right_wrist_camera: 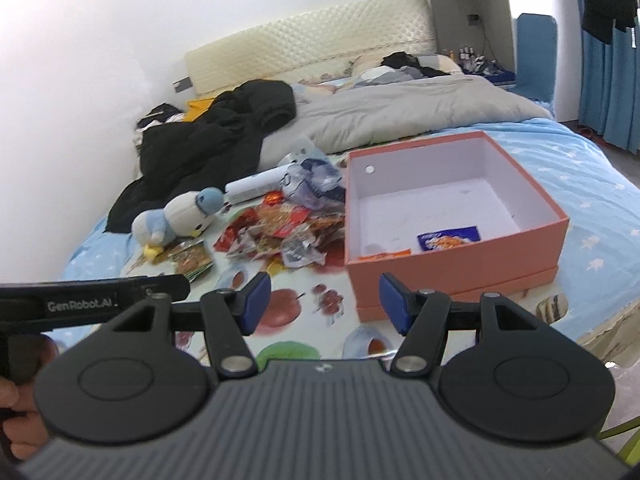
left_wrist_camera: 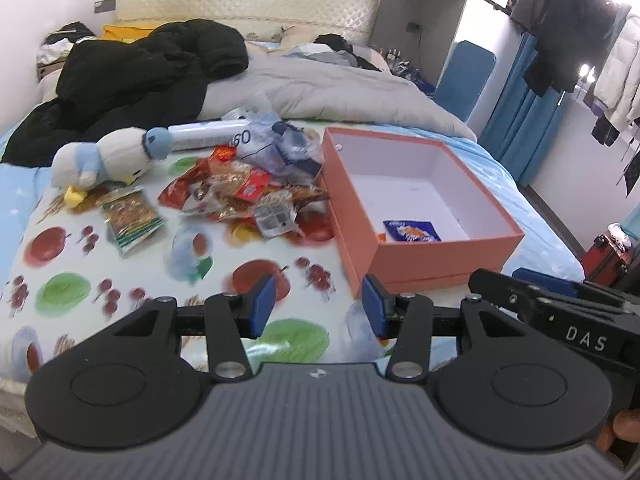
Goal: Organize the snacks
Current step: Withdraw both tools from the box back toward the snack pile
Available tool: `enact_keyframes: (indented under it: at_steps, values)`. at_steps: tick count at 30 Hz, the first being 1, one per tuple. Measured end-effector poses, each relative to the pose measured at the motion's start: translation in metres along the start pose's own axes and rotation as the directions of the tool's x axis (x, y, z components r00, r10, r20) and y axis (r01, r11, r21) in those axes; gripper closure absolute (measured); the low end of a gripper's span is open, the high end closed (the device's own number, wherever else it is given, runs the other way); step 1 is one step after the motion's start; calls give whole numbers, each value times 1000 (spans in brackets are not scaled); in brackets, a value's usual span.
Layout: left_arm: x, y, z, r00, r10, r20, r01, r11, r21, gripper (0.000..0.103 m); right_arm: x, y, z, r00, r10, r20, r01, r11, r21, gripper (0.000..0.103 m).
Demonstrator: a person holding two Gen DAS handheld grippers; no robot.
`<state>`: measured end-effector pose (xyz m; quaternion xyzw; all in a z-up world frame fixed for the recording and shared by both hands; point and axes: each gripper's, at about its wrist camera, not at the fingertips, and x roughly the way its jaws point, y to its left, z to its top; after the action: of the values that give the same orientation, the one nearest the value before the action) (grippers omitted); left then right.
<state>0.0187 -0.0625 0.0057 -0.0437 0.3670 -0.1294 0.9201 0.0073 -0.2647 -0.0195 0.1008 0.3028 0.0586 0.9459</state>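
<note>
Hovering over the fruit-print cloth (left_wrist_camera: pixel 60 296), the left gripper (left_wrist_camera: pixel 318 308) has its jaws apart with nothing between them. The right gripper (right_wrist_camera: pixel 324 304) is the same, wide and empty. Past them sits the orange box (left_wrist_camera: pixel 436 256), with a blue snack packet (left_wrist_camera: pixel 412 231) inside. Left of the box lies a pile of snacks (left_wrist_camera: pixel 240 192). A toy duck (left_wrist_camera: pixel 108 160) lies further left.

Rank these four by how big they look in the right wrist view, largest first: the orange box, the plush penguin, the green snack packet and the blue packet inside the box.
1. Orange box
2. Plush penguin
3 and 4. Green snack packet and blue packet look about alike; the penguin overlaps the green one, so no ranking.
</note>
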Motion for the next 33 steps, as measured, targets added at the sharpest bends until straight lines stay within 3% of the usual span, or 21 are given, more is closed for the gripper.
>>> enact_keyframes:
  at_steps: [14,27,33]
  values:
    - [4,18,-27,999,29,-41,-31,998,-53,49,3,14,-23,999,41,-33,-41,999,-25,41]
    - [23,52,-9,998,67,-9,-67,994,-85,44,27,30,-22,997,64,-43,-67,996,-63,41]
    - [45,76,-10,998,59,-15,-60,987,-151,40,47,41,-19,997,72,-28,-75,992,-102,41]
